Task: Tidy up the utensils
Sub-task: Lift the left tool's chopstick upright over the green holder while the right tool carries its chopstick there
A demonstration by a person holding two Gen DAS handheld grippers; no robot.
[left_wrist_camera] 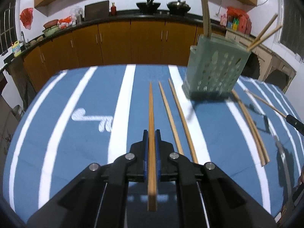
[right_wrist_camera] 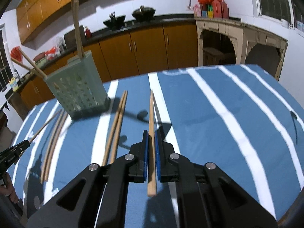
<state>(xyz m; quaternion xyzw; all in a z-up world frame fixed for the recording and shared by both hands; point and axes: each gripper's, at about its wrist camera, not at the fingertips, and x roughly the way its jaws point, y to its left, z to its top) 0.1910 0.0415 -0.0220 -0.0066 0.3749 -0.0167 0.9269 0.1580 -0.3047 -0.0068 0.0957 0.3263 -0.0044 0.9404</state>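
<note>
My left gripper point(left_wrist_camera: 151, 133) is shut on a wooden chopstick point(left_wrist_camera: 151, 114) that points forward over the blue striped tablecloth point(left_wrist_camera: 85, 133). My right gripper point(right_wrist_camera: 151, 134) is shut on another chopstick point(right_wrist_camera: 151, 117), also held above the cloth. A pale green perforated utensil holder point(left_wrist_camera: 214, 70) stands at the far right in the left wrist view and at the far left in the right wrist view point(right_wrist_camera: 77, 91); several chopsticks stick up out of it. Two loose chopsticks point(left_wrist_camera: 176, 117) lie right of my left gripper, and a pair point(left_wrist_camera: 250, 127) lies beyond them.
The right gripper's tip point(left_wrist_camera: 294, 122) with its chopstick shows at the right edge of the left wrist view. The left gripper point(right_wrist_camera: 13, 152) shows at the left edge of the right wrist view. Orange kitchen cabinets point(left_wrist_camera: 114, 41) and a dark counter stand behind the table.
</note>
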